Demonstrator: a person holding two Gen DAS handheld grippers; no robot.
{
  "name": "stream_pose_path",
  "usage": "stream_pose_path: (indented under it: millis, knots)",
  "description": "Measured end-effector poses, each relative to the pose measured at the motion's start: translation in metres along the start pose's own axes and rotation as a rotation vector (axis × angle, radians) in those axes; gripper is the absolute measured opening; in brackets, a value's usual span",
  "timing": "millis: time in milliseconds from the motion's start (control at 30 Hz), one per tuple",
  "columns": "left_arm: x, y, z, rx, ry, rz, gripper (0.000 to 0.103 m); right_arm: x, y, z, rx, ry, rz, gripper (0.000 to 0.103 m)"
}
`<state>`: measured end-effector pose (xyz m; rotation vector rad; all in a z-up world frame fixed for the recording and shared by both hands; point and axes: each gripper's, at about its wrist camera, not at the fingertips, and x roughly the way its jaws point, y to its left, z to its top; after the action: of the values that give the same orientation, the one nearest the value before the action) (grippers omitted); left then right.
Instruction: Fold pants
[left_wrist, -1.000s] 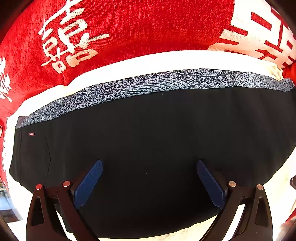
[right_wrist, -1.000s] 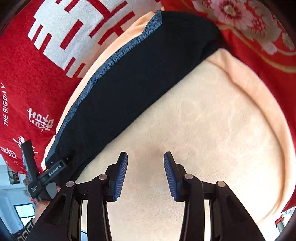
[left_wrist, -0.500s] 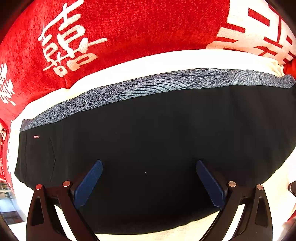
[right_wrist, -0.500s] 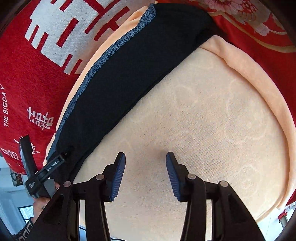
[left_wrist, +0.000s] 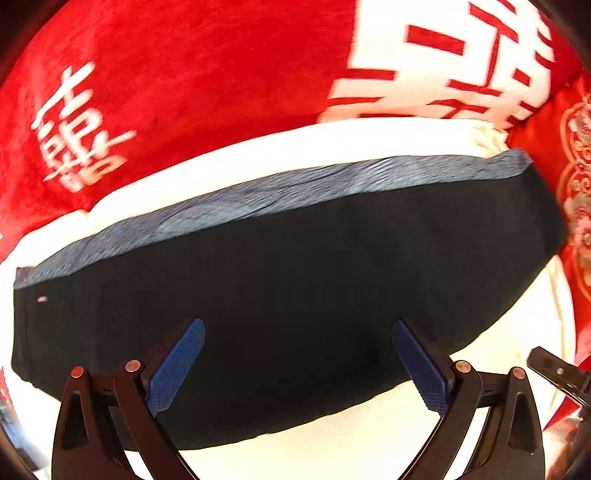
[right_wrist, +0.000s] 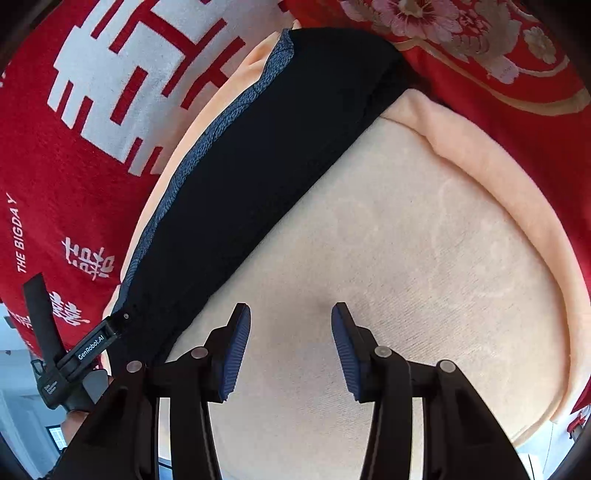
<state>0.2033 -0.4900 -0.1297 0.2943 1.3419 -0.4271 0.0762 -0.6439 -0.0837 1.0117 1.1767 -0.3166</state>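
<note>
The black pants (left_wrist: 295, 295) lie folded into a long flat band on a cream blanket (left_wrist: 351, 443), with a grey-blue patterned waistband (left_wrist: 258, 195) along the far edge. My left gripper (left_wrist: 297, 358) is wide open and empty, hovering over the near part of the pants. In the right wrist view the pants (right_wrist: 266, 166) run diagonally at upper left. My right gripper (right_wrist: 291, 350) is open and empty over the bare cream blanket (right_wrist: 424, 258), to the right of the pants. The left gripper's body (right_wrist: 74, 365) shows at the lower left there.
A red blanket with white characters (left_wrist: 184, 74) lies beyond the pants. Red floral bedding (right_wrist: 480, 55) lies at the right. The cream blanket's folded peach edge (right_wrist: 517, 192) curves along its right side. The right gripper's tip (left_wrist: 554, 369) shows at the right edge.
The left gripper has swung its view to the right, so the pants' right end and the floral bedding show now. The right gripper has barely moved and stays open over the blanket.
</note>
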Motion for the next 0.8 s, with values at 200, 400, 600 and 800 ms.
stream_pose_path:
  millis: [200, 400, 600, 800]
  knots:
    - [0.005, -0.041, 0.023, 0.012, -0.007, -0.053, 0.102, -0.01, -0.006, 0.026, 0.015, -0.068, -0.001, 0.05]
    - [0.013, -0.073, 0.053, 0.046, -0.037, -0.073, 0.102, -0.017, -0.013, 0.063, 0.045, -0.172, -0.064, 0.05]
    - [0.025, -0.123, 0.098, 0.09, -0.069, -0.125, 0.102, -0.014, -0.016, 0.087, 0.038, -0.226, -0.102, 0.05]
    - [0.052, -0.179, 0.138, 0.162, -0.094, -0.154, 0.102, -0.014, -0.014, 0.088, 0.012, -0.28, -0.098, 0.049]
